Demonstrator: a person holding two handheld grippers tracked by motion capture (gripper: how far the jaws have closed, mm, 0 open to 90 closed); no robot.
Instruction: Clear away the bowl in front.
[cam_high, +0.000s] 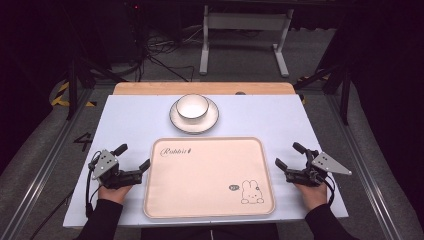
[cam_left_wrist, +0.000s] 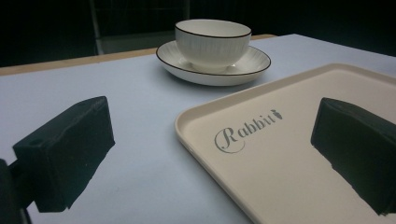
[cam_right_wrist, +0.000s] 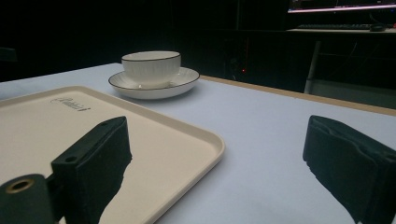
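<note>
A cream tray (cam_high: 165, 200) printed with "Rabbit" and a small rabbit drawing lies flat at the middle of the white table. Behind it a white bowl (cam_high: 192, 106) with a dark rim sits on a matching plate (cam_high: 176, 119). My left gripper (cam_high: 132, 157) rests on the table just left of the tray, jaws open with nothing between them. My right gripper (cam_high: 290, 154) rests to the right of the tray, also open and empty. In the left gripper view the tray's corner (cam_left_wrist: 196, 126) and the bowl (cam_left_wrist: 212, 39) lie ahead. The right gripper view has the bowl (cam_right_wrist: 151, 65) beyond the tray (cam_right_wrist: 187, 135).
The white table top (cam_high: 130, 120) has a wooden strip (cam_high: 150, 88) along its far edge. Beyond it stand a grey metal frame (cam_high: 242, 30) and loose cables (cam_high: 155, 55) on the floor. Metal rails (cam_high: 45, 165) run along both sides.
</note>
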